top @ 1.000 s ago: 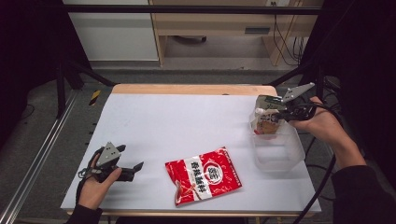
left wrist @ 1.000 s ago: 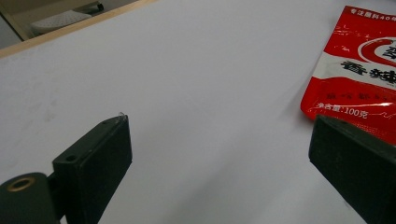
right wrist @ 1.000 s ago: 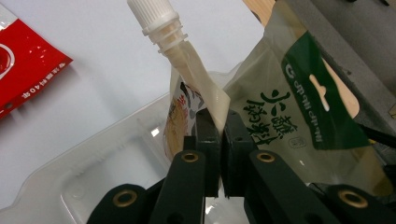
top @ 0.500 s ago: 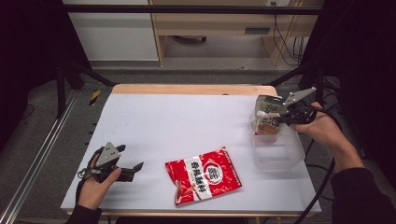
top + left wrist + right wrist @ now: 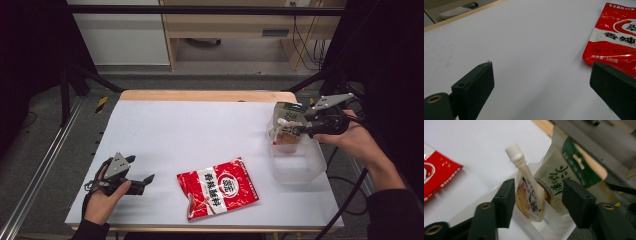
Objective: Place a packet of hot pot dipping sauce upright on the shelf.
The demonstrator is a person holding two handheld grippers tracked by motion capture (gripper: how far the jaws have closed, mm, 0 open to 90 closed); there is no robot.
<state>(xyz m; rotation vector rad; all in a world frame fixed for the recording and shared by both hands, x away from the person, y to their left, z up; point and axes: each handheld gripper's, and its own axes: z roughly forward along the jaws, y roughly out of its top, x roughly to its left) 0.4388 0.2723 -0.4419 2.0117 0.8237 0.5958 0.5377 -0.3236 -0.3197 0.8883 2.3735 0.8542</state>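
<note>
I hold my right gripper (image 5: 300,129), jaws spread around the spouted pouch (image 5: 529,192), over the clear container (image 5: 296,162) at far right, apparently to release it; my left gripper (image 5: 142,182) rests spread.

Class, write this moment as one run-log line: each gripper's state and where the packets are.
left gripper: open, resting on table | right gripper: open around spouted pouch over clear container | red packet: flat on table
</note>
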